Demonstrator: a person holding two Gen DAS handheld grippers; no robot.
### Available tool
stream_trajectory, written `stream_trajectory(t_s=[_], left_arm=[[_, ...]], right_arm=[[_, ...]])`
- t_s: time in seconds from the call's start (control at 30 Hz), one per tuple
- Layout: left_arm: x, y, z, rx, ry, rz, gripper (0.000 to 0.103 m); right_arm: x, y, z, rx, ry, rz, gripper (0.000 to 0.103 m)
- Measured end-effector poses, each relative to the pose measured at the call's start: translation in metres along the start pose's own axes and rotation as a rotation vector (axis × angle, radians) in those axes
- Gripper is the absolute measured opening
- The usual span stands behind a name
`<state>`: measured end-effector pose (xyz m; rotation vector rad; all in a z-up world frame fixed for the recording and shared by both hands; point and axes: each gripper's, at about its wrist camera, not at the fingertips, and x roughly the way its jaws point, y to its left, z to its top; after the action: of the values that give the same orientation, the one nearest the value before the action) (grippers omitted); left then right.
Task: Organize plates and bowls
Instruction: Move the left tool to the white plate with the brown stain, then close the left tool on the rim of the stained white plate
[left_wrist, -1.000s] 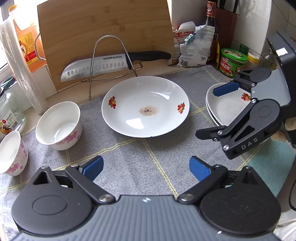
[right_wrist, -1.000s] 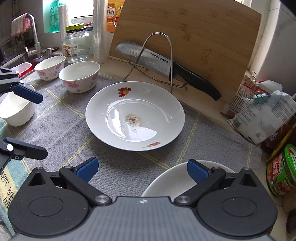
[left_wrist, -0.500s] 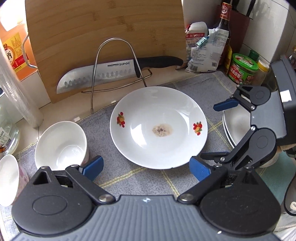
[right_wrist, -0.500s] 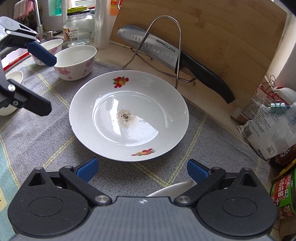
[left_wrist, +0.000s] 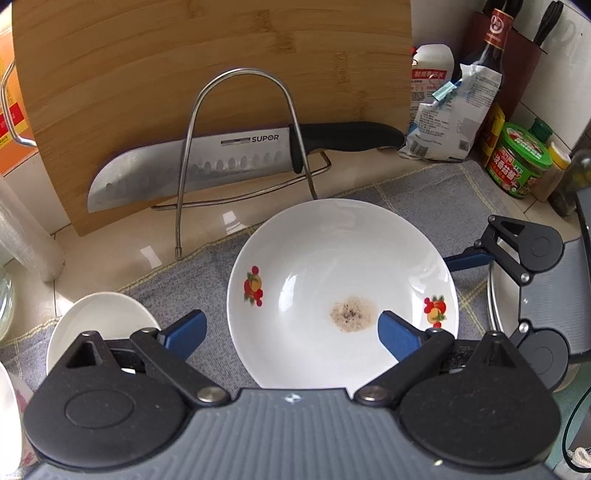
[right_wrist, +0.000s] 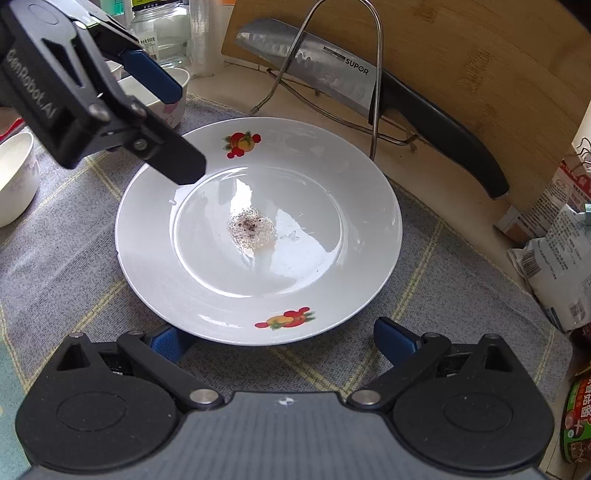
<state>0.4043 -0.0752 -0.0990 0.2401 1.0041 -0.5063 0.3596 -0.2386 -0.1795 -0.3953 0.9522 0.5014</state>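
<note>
left wrist view: my left tool (left_wrist: 291, 328) is spread wide and holds nothing, low over a white plate (left_wrist: 332, 266) with fruit prints and a dark smear, lying on the grey cloth (left_wrist: 424, 192) on the surface. a white bowl (left_wrist: 96, 317) sits just left.

right wrist view: my right tool (right_wrist: 280, 341) is likewise spread wide, its fingers straddling the plate's (right_wrist: 258, 266) near rim.
</note>
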Motion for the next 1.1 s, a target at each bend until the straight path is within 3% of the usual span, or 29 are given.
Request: stream_trajectory(t_s=[0.1,0.5,1.1], left_arm=[[0.009,0.004,0.008,-0.005,-0.004,-0.008,0.099],[0.045,0.019,0.029,-0.063,0.025,-0.068,0.097],[0.068,0.026,0.035,-0.116,0.070,-0.133,0.077]], right_arm=[[0.003,-0.006,0.001,0.025,0.016,0.039,0.103],[0.005,-0.003,0.004,-0.008,0.008,0.055,0.103],[0.004,0.002,0.003,-0.045,-0.046,0.078,0.103]])
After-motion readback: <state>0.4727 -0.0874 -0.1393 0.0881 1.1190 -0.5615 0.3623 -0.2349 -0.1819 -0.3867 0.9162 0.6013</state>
